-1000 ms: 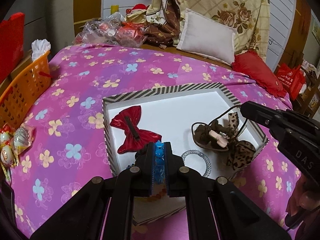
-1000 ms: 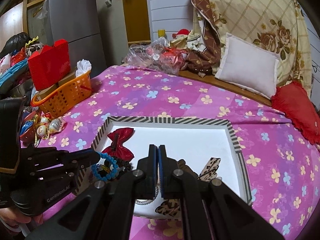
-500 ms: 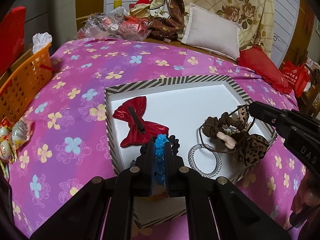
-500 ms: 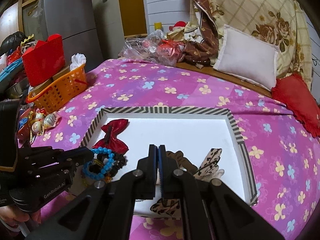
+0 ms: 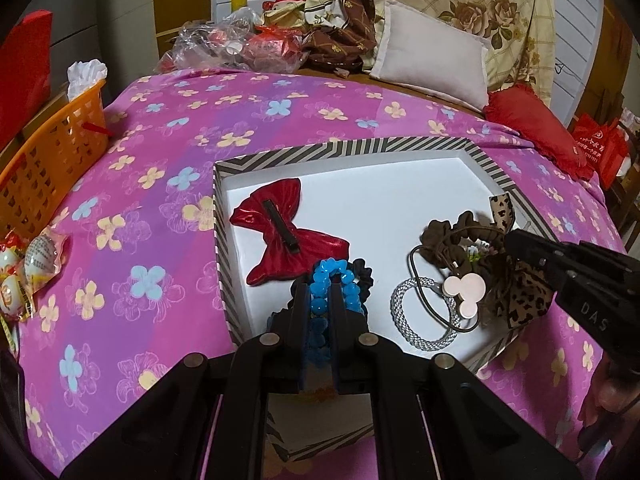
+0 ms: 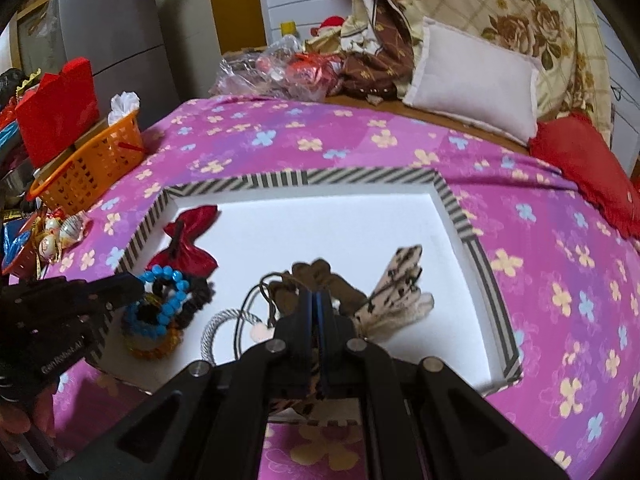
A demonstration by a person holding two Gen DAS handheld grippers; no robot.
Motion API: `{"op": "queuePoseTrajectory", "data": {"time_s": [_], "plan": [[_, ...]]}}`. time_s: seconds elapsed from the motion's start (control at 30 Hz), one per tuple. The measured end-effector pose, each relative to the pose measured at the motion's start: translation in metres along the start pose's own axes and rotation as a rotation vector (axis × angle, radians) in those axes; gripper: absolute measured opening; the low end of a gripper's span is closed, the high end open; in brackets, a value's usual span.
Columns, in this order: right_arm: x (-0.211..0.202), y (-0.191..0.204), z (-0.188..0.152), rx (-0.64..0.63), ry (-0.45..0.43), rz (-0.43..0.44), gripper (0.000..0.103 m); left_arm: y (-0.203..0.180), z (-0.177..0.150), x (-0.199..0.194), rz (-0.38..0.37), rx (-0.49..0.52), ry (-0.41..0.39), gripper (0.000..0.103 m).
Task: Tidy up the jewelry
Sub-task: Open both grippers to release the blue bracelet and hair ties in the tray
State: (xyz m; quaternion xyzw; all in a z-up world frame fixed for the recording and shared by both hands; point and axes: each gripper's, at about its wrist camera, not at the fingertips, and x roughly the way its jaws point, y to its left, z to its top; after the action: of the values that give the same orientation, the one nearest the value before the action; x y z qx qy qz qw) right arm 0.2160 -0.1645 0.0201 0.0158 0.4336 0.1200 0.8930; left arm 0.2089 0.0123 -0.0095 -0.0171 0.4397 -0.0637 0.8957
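A white tray with a striped rim (image 5: 344, 148) (image 6: 304, 179) lies on the pink floral bed cover. My left gripper (image 5: 320, 300) is shut on a blue bead bracelet (image 5: 334, 276) (image 6: 168, 308), low over the tray's near left part, beside a black scrunchie (image 5: 362, 272) and above an amber bracelet (image 6: 154, 346). A red bow clip (image 5: 286, 236) (image 6: 188, 240) lies beyond it. My right gripper (image 6: 315, 300) is shut, over the brown scrunchie and leopard bow pile (image 5: 480, 248) (image 6: 320, 276); whether it grips anything is hidden. A silver ring bracelet (image 5: 420, 316) and a pink mouse-shaped clip (image 5: 466, 292) lie between.
An orange basket (image 5: 52, 160) (image 6: 88, 168) stands off the bed's left edge, with wrapped sweets (image 5: 28, 264) near it. A white pillow (image 5: 432, 60), a red cushion (image 5: 536, 128) and plastic-wrapped items (image 5: 240, 44) lie at the far side.
Both grippers have come down closer to the tray. The left one has carried the blue bracelet forward over the tray's near left part. The right one has dropped onto the scrunchie pile.
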Motion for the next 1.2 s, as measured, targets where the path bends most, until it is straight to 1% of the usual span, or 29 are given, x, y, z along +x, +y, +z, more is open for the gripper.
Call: {"op": "queuePoseTrajectory", "data": {"time_s": [0.2, 0.3, 0.33, 0.37, 0.4, 0.43, 0.47, 0.6, 0.67, 0.7, 0.73, 0.8, 0.83, 0.87, 1.0, 1.1, 1.2], "plan": [[0.006, -0.001, -0.007, 0.005, 0.029, 0.001, 0.002, 0.002, -0.003, 0.004, 0.021, 0.0, 0.006, 0.004], [0.005, 0.0, -0.009, 0.006, 0.025, -0.002, 0.003, 0.002, -0.004, 0.004, 0.031, 0.0, 0.005, 0.004], [0.005, 0.001, -0.01, 0.007, 0.026, -0.005, 0.008, 0.002, -0.004, 0.004, 0.036, 0.002, 0.003, 0.004], [0.004, 0.0, -0.01, 0.012, 0.026, -0.005, 0.017, 0.002, -0.005, 0.004, 0.042, 0.005, 0.001, 0.004], [0.004, -0.001, -0.01, 0.02, 0.025, -0.001, 0.022, 0.002, -0.005, 0.004, 0.049, 0.008, 0.002, 0.004], [0.003, -0.002, -0.011, 0.029, 0.024, 0.002, 0.031, 0.001, -0.006, 0.004, 0.052, 0.009, 0.002, 0.004], [0.002, -0.002, -0.011, 0.037, 0.022, 0.007, 0.036, 0.001, -0.006, 0.004, 0.053, 0.01, 0.001, 0.004], [-0.005, -0.003, -0.012, 0.044, 0.008, 0.012, 0.037, 0.0, -0.007, 0.003, 0.068, 0.011, 0.0, 0.004], [-0.008, -0.002, -0.012, 0.045, 0.004, 0.011, 0.04, 0.001, -0.007, 0.004, 0.078, 0.006, 0.008, 0.006], [-0.01, -0.002, -0.012, 0.045, 0.001, 0.011, 0.041, 0.001, -0.008, 0.004, 0.079, 0.004, 0.011, 0.011], [-0.012, -0.002, -0.012, 0.045, -0.004, 0.013, 0.043, 0.001, -0.008, 0.004, 0.08, 0.001, 0.011, 0.018], [-0.017, -0.003, -0.012, 0.053, -0.014, 0.012, 0.046, 0.002, -0.01, 0.003, 0.083, -0.005, 0.011, 0.027], [-0.02, -0.003, -0.012, 0.059, -0.019, 0.014, 0.049, 0.003, -0.01, 0.003, 0.084, -0.008, 0.012, 0.029], [-0.022, -0.004, -0.013, 0.063, -0.023, 0.017, 0.053, 0.004, -0.011, 0.002, 0.089, -0.012, 0.016, 0.029], [-0.035, 0.0, -0.015, 0.061, -0.038, 0.024, 0.056, 0.005, -0.012, -0.003, 0.097, -0.022, 0.018, 0.031], [-0.045, 0.005, -0.019, 0.06, -0.047, 0.026, 0.058, 0.006, -0.015, -0.016, 0.098, -0.028, -0.009, 0.031], [-0.057, 0.007, -0.024, 0.072, -0.062, 0.026, 0.063, 0.004, -0.017, -0.034, 0.093, -0.028, -0.043, 0.031]]}}
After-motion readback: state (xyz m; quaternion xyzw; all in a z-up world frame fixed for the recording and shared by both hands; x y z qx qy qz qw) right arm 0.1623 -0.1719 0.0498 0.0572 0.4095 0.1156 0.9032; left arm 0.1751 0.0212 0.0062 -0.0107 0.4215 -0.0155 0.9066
